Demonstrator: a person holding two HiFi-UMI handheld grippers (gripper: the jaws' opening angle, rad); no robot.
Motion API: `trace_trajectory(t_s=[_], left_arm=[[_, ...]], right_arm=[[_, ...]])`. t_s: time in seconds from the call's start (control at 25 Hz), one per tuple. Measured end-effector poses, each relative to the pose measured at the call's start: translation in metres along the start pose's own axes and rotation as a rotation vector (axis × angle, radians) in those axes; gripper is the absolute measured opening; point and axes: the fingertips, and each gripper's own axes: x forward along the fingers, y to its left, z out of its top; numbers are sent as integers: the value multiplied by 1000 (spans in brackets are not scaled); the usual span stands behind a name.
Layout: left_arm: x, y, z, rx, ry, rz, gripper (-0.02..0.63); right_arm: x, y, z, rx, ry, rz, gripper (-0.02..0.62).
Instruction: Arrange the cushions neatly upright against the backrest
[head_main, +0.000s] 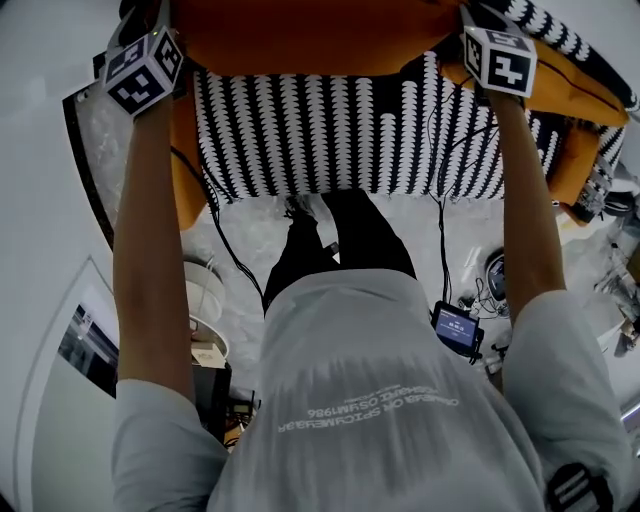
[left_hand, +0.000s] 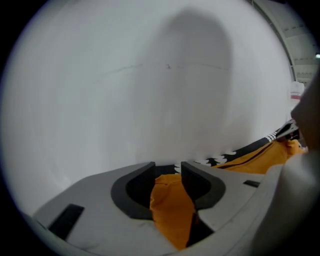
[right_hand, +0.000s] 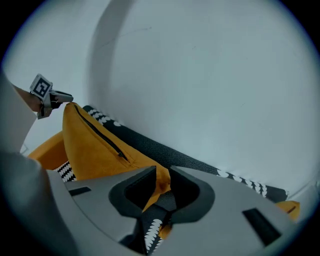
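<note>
An orange cushion stands along the back of a sofa with a black-and-white patterned seat. My left gripper is at the cushion's top left corner and my right gripper at its top right. In the left gripper view the left gripper is open, with loose orange fabric lying in the wide gap. In the right gripper view the right gripper stands narrowly apart, and the cushion's corner fills the gap. The cushion's zipped edge runs back toward the left gripper's marker cube.
A second orange cushion lies at the sofa's right end. A white wall rises right behind the sofa. On the floor in front are cables, a small screen device and a white round object.
</note>
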Motion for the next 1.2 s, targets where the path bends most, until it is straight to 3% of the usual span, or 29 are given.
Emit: trace_trajectory(t_s=[0.32, 0.48, 0.68, 0.8, 1.2], left_arm=[[-73, 4, 13, 28, -70, -18, 179], [-121, 1, 17, 31, -88, -33, 107], [-192, -13, 8, 108, -61, -62, 21], [-237, -21, -1, 162, -47, -83, 21], [-373, -57, -4, 208, -142, -135, 20]], right_arm=[[-73, -1, 7, -55, -108, -42, 83], [-120, 3, 14, -119, -175, -89, 81], [-188, 16, 7, -87, -208, -110, 64], [-232, 30, -2, -90, -238, -124, 3], [-366, 90, -21, -94, -370, -112, 3]])
